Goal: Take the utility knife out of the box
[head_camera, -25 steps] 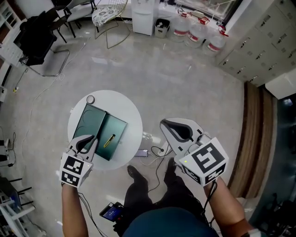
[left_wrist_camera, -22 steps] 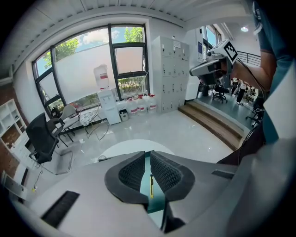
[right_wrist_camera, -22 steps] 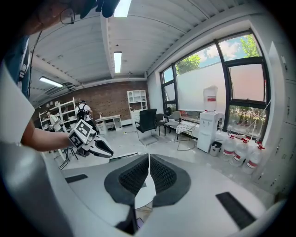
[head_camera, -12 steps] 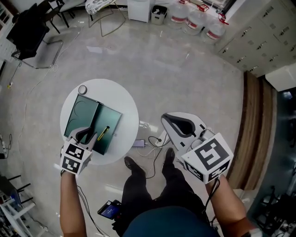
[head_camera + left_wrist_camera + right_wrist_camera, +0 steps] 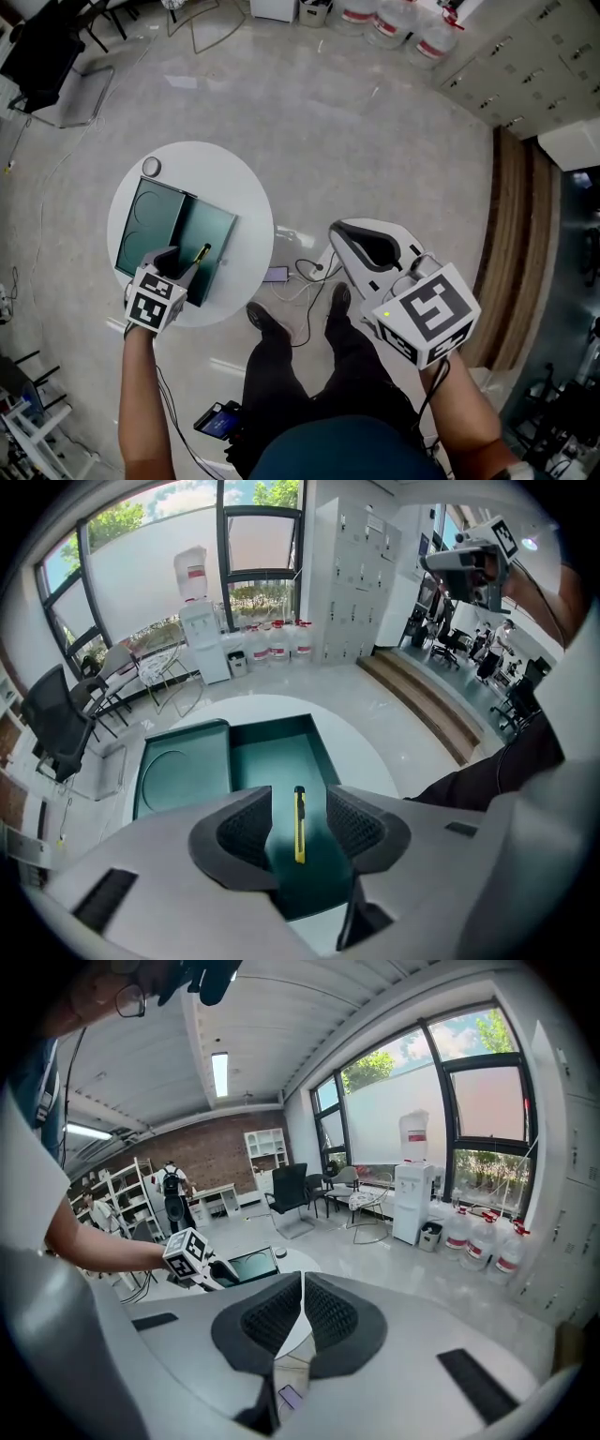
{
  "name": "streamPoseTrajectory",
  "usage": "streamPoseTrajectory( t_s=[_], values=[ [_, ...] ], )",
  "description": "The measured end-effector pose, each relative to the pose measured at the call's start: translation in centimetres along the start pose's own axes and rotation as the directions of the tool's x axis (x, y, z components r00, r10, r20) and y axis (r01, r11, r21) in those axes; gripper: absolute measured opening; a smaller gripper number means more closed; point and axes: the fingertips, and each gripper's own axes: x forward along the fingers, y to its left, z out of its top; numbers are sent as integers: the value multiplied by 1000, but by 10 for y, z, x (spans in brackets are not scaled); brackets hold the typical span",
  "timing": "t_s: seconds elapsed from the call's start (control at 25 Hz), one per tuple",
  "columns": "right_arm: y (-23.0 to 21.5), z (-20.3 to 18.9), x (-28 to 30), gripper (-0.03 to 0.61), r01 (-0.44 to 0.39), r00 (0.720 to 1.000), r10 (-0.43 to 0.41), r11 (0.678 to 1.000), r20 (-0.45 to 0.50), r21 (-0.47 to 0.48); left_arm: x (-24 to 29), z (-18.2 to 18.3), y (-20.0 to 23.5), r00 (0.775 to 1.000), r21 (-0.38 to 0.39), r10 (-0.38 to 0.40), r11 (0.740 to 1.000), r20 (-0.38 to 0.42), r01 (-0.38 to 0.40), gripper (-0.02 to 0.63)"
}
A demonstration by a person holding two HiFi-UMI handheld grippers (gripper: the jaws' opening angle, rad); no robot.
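Observation:
A dark green box [image 5: 202,246] lies open on a round white table [image 5: 244,202], with its lid [image 5: 148,223] flat to the left. A yellow utility knife [image 5: 200,255] rests in the box tray. My left gripper [image 5: 180,261] hovers just above the tray's near end and points steeply down. Its jaws are opening. In the left gripper view the knife [image 5: 299,823] shows in the gap between the fingers [image 5: 246,829], untouched. My right gripper [image 5: 339,234] hangs over the floor to the right of the table, shut and empty [image 5: 302,1290].
A small round object [image 5: 151,167] sits at the table's far rim. Cables and a phone [image 5: 277,275] lie on the floor by the table foot. The person's feet [image 5: 267,323] stand beside it. Water jugs [image 5: 394,21] and a black chair [image 5: 42,52] stand farther off.
My left gripper has come down toward the box and its jaws have spread from shut to wide. The right gripper has sunk a little.

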Motion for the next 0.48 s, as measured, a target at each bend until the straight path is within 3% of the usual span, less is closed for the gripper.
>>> streamPoseTrajectory(
  t_s=[0.2, 0.48],
  values=[
    [-7, -16, 9, 38, 2, 1000, -2, 1000, -23, 15, 27, -10, 3, 999, 8, -2, 1000, -40, 2, 190],
    [-16, -35, 20, 38, 3, 999, -2, 1000, -44, 28, 61, -23, 3, 994, 78, 24, 997, -104, -16, 190]
  ],
)
